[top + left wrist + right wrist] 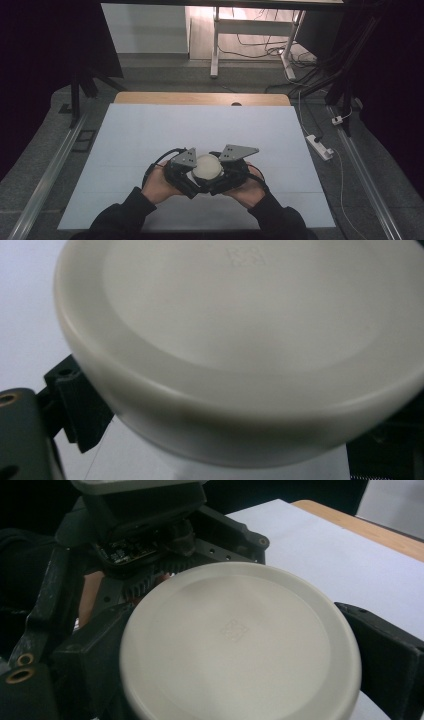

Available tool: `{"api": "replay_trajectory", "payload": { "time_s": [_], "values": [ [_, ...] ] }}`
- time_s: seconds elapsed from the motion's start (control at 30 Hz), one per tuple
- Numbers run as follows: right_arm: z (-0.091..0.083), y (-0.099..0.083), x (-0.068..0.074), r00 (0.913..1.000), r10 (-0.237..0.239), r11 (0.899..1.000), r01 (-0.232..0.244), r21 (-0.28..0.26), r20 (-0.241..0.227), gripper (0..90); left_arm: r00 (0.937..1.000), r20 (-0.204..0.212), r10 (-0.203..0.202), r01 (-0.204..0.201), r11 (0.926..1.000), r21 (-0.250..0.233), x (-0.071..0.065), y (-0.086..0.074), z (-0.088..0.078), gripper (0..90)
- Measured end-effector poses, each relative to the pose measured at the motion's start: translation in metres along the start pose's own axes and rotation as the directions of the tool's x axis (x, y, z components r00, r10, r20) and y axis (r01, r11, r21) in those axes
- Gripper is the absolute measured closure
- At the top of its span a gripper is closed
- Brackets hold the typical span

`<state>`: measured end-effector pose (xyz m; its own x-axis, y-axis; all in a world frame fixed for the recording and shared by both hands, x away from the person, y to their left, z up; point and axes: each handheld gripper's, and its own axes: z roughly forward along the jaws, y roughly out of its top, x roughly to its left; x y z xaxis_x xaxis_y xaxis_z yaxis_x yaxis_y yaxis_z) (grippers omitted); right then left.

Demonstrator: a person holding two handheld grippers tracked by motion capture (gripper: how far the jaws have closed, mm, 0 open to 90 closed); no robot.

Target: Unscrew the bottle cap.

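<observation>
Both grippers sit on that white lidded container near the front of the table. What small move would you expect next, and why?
Probably a slow twist of the lid by the right gripper while the left gripper steadies the body below. The two grippers close in on the container from opposite sides, the right one's jaws flank the lid's rim, and the lid still sits flush, so opening looks like the step in hand.

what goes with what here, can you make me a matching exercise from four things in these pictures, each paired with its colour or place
Things:
1. lid
2. table cover
3. power strip
4. left gripper

Matches:
a. on the floor, right of the table
b. cream white, round
c. pale blue sheet
d. black, beside the lid on the person's left

Pairs: 1-b, 2-c, 3-a, 4-d
</observation>
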<state>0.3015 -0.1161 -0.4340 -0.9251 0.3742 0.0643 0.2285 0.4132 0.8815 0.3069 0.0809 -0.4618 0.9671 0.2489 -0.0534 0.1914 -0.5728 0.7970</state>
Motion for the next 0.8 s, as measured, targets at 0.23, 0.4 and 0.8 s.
{"api": "replay_trajectory", "payload": {
  "time_s": [0.23, 0.4, 0.8],
  "values": [
    [0.000, -0.001, -0.008, 0.9916, -0.043, 0.999, 0.045, 0.009, -0.122, 6.9, 0.9963, 0.078, 0.035, -0.035, 0.9994, 0.001, 0.002, -0.001, 0.000, 7.5],
    [-0.001, 0.000, -0.013, 0.9672, -0.078, 0.997, 0.079, -0.004, -0.242, 6.8, 0.9867, 0.142, 0.079, -0.078, 0.9969, -0.011, 0.001, -0.002, -0.002, 7.4],
    [-0.004, 0.000, -0.012, 0.9716, -0.065, 0.998, 0.058, -0.036, -0.228, 1.0, 0.9955, 0.075, 0.057, -0.056, 0.9983, -0.012, -0.001, 0.000, -0.003, 7.4]
  ]
}}
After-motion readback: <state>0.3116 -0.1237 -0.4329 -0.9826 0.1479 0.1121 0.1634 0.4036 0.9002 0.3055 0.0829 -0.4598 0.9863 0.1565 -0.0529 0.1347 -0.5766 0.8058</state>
